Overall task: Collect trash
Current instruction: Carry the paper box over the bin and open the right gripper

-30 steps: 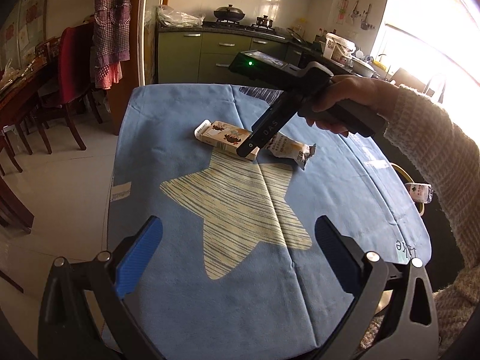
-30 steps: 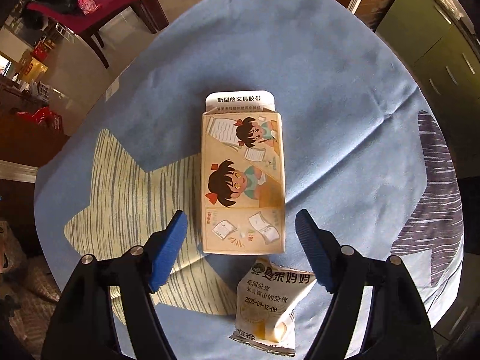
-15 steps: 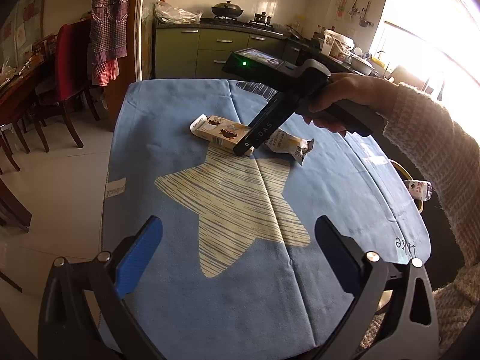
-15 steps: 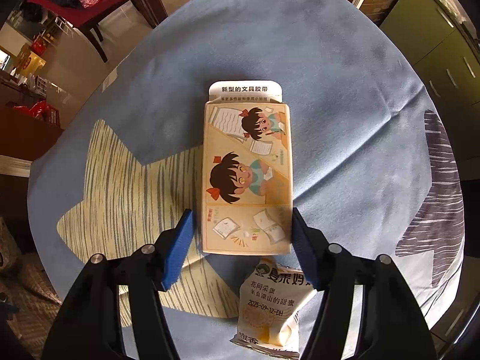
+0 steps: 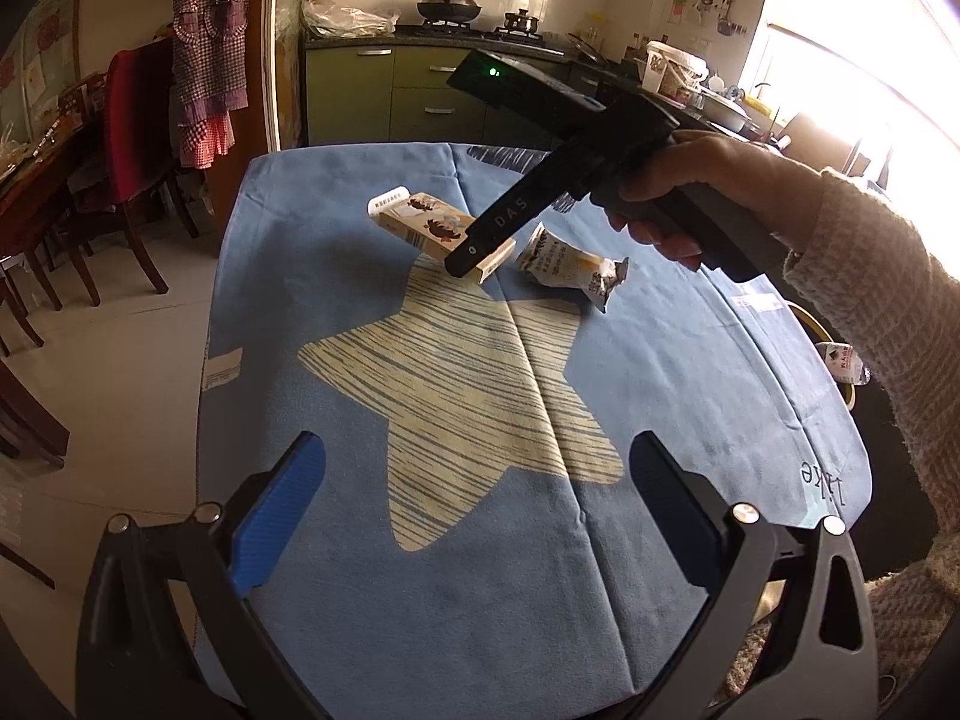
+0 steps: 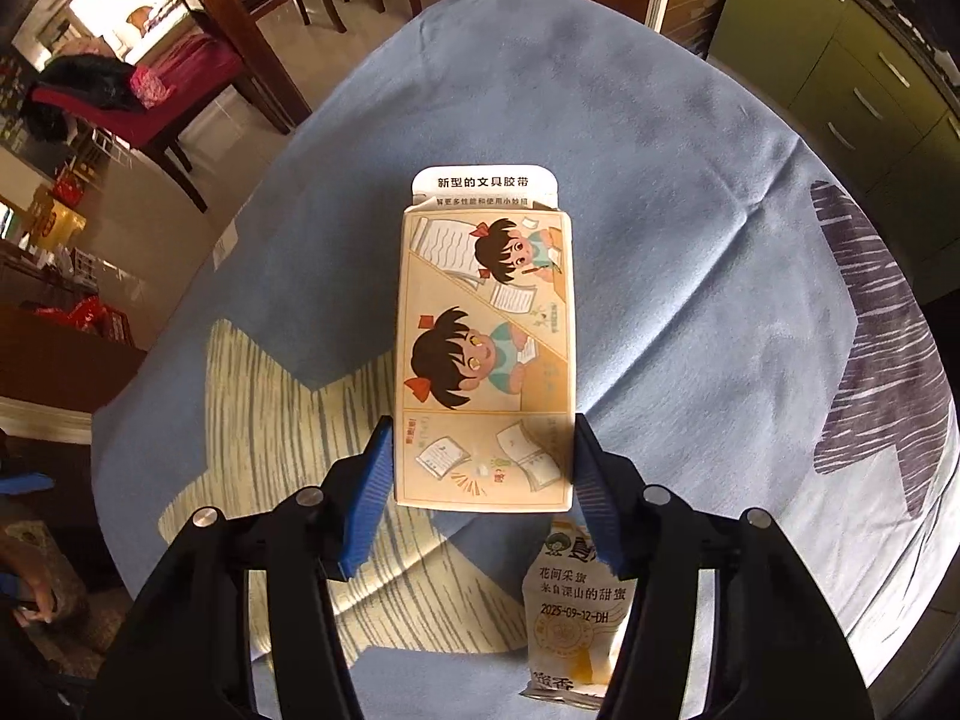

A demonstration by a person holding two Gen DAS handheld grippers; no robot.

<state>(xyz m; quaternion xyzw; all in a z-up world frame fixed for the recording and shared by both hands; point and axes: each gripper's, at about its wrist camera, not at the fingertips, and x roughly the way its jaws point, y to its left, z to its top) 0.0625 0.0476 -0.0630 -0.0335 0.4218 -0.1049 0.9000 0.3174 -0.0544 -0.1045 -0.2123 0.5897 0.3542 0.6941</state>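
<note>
A tan cartoon-printed carton [image 6: 483, 348] lies flat on the blue star-patterned tablecloth [image 6: 660, 192]; it also shows in the left wrist view [image 5: 420, 222]. My right gripper [image 6: 483, 480] has its blue pads pressed against both sides of the carton's near end; in the left wrist view the gripper [image 5: 474, 255] reaches down onto it. A crumpled snack wrapper [image 6: 573, 612] lies just behind the carton, and shows to its right in the left wrist view [image 5: 570, 264]. My left gripper [image 5: 480, 516] is open and empty above the near part of the table.
A small bottle [image 5: 843, 360] shows past the table's right edge. Red-cushioned wooden chairs [image 5: 138, 138] stand to the left. Green kitchen cabinets [image 5: 432, 90] with pots on the stove are behind the table. A dark wooden table [image 6: 258, 6] stands beyond the far edge.
My right gripper moved forward over the carton's near end and its fingers closed in from wide open until the pads touch both sides. The left gripper stayed open and drew back slightly.
</note>
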